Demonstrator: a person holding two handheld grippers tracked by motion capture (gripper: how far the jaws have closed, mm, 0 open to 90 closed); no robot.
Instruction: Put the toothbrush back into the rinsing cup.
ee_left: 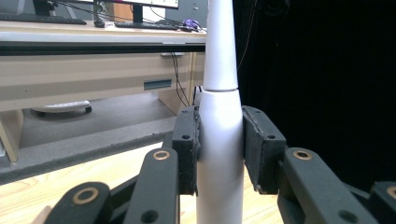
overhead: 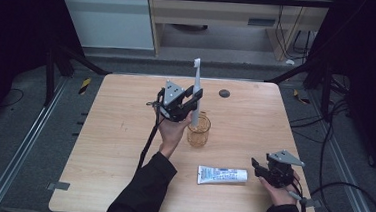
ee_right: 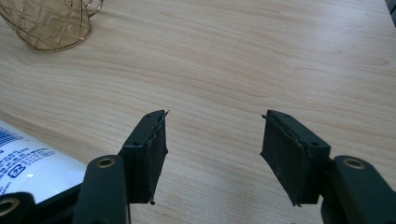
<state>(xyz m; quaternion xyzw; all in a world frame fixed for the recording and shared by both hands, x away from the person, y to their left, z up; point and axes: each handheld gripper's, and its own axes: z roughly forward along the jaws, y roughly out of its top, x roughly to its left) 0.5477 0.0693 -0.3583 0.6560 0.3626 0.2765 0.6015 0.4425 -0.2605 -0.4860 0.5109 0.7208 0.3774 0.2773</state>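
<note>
One toothbrush [overhead: 196, 89], one cup [overhead: 198, 131], one toothpaste tube [overhead: 221, 175]

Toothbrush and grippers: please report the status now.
Left gripper shut on toothbrush, upright over glass cup. Right gripper open beside toothpaste tube. Nothing in the way.

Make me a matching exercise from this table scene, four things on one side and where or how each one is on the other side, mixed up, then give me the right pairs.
Things:
1. white electric toothbrush
2. amber glass cup
3. white toothpaste tube with blue print
4. right gripper

States:
A. lying flat on the wooden table
B. jaws open, nothing between them
C. held upright, clamped in the left gripper
D. standing on the table, with the toothbrush's lower end at its mouth

Pairs: 1-C, 2-D, 3-A, 4-B
</note>
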